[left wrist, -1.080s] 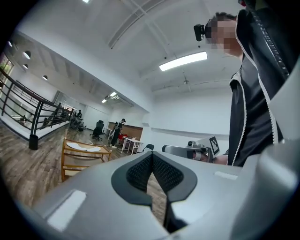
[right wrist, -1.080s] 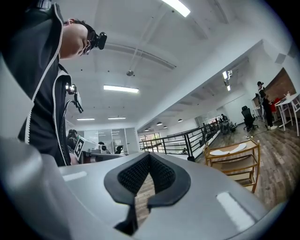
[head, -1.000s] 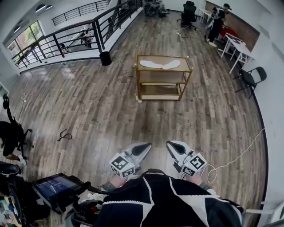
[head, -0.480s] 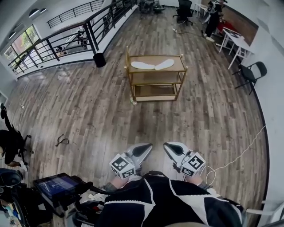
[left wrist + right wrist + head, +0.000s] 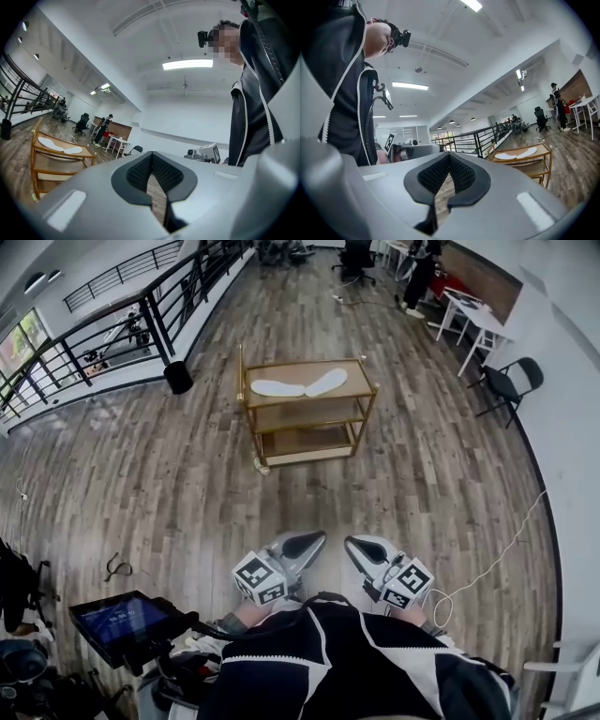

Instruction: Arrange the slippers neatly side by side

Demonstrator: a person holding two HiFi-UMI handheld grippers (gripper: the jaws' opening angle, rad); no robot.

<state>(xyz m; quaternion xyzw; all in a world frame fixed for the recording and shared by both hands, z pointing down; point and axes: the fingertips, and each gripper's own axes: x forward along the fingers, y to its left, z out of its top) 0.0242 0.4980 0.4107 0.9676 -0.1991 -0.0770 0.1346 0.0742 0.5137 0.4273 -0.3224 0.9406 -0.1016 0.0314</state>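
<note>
The wooden floor [image 5: 187, 484] fills most of the head view. The railing [image 5: 122, 320] runs along its upper left side. Compared with one second ago, the whole room has shifted in this view. The cart [image 5: 309, 416] now stands lower and more to the left in the picture, and it looks a little nearer to the person. It has three shelves and a gold-coloured frame, and it stands well apart from the grippers.

The left gripper [image 5: 307, 542] and the right gripper [image 5: 360, 547] are held just in front of the person's body, side by side and pointing forward, in the same place as before. In each gripper view the two dark pads are pressed together at the tips, with nothing between them. Both grippers have stayed closed and empty.

The slippers [image 5: 277, 388] are white and lie on the top shelf of the cart. They lie end to end in a shallow V, as in the earlier frames, not side by side.
</note>
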